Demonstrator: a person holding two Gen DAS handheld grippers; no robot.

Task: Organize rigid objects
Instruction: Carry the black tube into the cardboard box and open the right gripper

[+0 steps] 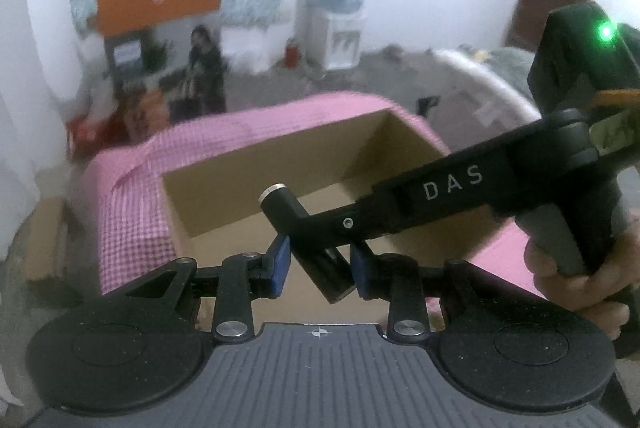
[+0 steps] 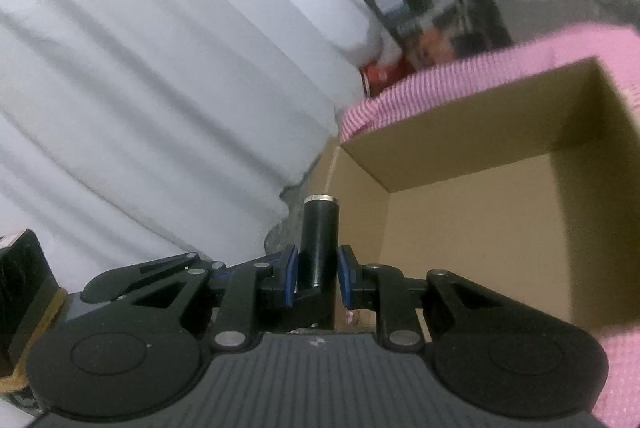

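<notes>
Left tool, right tool each clamp black cylinder; cylinder's lower end hidden.

An open cardboard box sits on the cloth-covered worktop; a cylinder, clamped by both grippers, hangs above its near edge.

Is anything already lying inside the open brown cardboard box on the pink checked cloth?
No: in the right wrist view the open brown cardboard box shows only bare floor and walls.
</notes>
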